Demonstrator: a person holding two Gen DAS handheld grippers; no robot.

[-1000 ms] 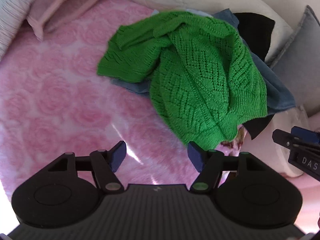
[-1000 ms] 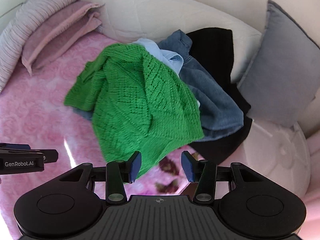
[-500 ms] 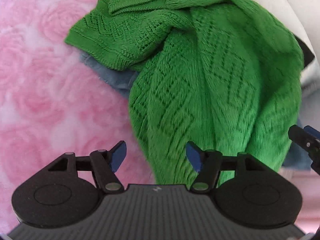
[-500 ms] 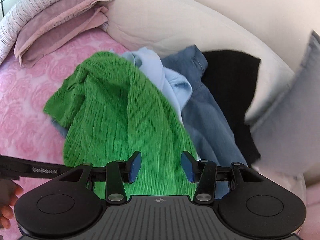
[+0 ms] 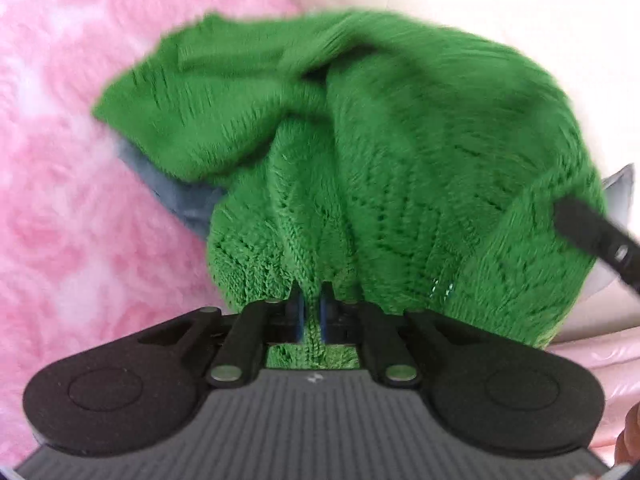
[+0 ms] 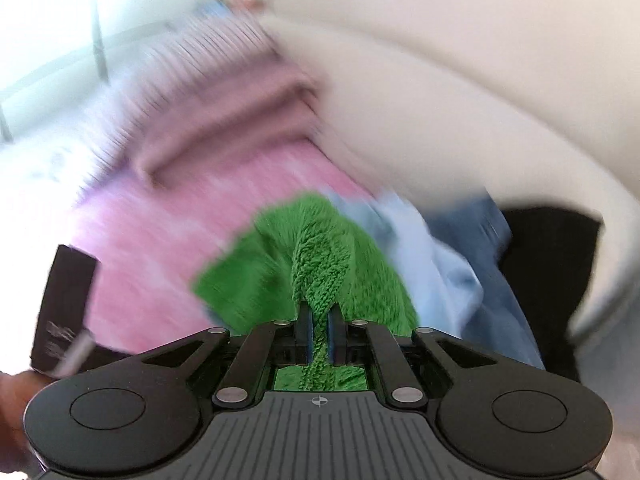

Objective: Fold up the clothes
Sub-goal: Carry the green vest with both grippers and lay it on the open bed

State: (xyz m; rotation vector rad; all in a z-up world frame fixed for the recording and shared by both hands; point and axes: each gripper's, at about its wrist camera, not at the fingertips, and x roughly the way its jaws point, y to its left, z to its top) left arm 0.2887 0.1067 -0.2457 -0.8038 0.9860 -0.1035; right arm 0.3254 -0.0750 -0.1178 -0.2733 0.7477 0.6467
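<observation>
Both claws, open before, now pinch green sweater [image 5: 400, 152]: left claw [image 5: 311, 308], right claw [image 6: 319, 334].

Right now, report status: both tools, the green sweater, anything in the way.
Left tool shut on green sweater. Right tool shut on it too. Sweater partly on the clothes pile, not yet clear. Nothing blocking.

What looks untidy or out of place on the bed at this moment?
The clothes are a loose heap, not a stack. The green sweater is crumpled over a blue garment, and each tool, left and right, pinches a bunched ridge of its knit. A light blue shirt, jeans and a black garment lie tangled beside it.
</observation>
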